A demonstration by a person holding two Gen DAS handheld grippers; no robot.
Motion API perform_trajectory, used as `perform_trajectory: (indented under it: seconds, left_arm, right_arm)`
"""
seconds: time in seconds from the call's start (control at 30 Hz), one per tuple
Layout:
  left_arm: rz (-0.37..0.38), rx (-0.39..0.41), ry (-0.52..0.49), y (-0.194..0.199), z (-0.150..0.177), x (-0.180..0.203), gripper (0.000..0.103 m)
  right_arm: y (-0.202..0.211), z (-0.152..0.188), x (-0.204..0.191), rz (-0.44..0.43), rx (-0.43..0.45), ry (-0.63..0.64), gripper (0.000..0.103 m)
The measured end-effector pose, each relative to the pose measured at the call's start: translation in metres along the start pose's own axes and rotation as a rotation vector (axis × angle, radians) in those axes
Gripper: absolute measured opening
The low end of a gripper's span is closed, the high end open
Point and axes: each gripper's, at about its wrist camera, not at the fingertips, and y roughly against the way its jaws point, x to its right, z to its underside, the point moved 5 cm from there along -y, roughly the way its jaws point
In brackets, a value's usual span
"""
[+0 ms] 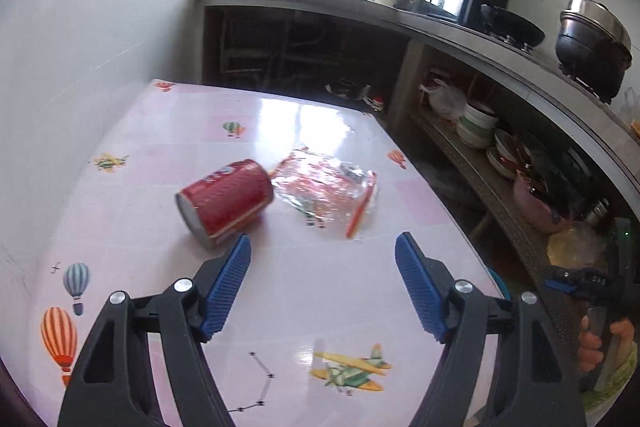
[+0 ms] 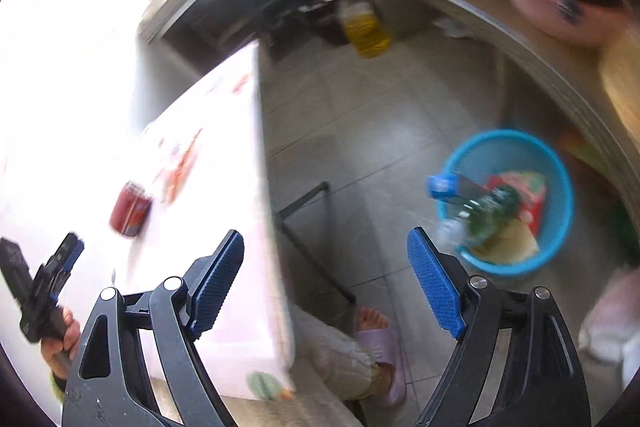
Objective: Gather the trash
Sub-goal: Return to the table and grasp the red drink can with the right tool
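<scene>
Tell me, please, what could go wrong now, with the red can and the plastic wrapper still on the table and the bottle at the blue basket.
1. The red can lies on its side near the open left gripper; a nudge could roll it off the table.
2. The plastic wrapper is thin and flat, so the jaws may slip over it.
3. The bottle leans over the rim of the blue basket and might tip out.

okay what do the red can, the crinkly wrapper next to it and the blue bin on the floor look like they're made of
Red can: likely thin metal, glossy printed wall, bare silvery end.
Wrapper: clear plastic film, by its creases and bright glints.
Blue bin: probably moulded plastic, even colour and smooth rim; blur leaves the finish uncertain.
</scene>
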Motion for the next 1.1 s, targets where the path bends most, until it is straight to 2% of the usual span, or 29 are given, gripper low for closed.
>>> perform_trajectory:
  seconds: [0.2, 0.33, 0.4, 0.53, 0.63, 0.77, 0.87, 1.0, 1.1]
  left_arm:
    - [-0.056, 0.062, -0.062, 0.010, -0.010, -0.044, 0.083]
    - [-0.043, 0.081, -0.069, 0.008, -0.013, -0.060, 0.084]
    - [-0.055, 0.073, -0.056, 0.002, -0.012, -0.068, 0.085]
    - [-0.023, 0.044, 0.019, -0.006, 0.003, -0.080, 0.085]
    - [-0.018, 0.037, 0.070, -0.006, 0.015, -0.091, 0.085]
    - [-0.002, 0.029, 0.147, -0.003, 0.024, -0.104, 0.085]
    - [-0.005, 0.036, 0.170, 0.003, 0.025, -0.112, 0.085]
    - [-0.002, 0.049, 0.200, 0.011, 0.027, -0.123, 0.085]
    - [-0.002, 0.055, 0.213, 0.015, 0.032, -0.130, 0.085]
  right_arm:
    - [-0.023, -0.017, -0.070, -0.079, -0.065, 0.141, 0.080]
    - [-0.044, -0.021, -0.121, -0.151, -0.117, 0.220, 0.081]
    - [-0.059, -0.021, -0.146, -0.229, -0.175, 0.205, 0.081]
    - [-0.097, -0.019, -0.191, -0.388, -0.313, 0.101, 0.081]
    - [-0.133, -0.021, -0.234, -0.438, -0.408, 0.028, 0.082]
    - [-0.185, -0.027, -0.279, -0.439, -0.501, -0.079, 0.083]
    - [-0.215, -0.032, -0.302, -0.377, -0.514, -0.111, 0.084]
    - [-0.247, -0.029, -0.310, -0.260, -0.554, -0.200, 0.087]
    - [-0.259, -0.023, -0.308, -0.225, -0.570, -0.249, 0.087]
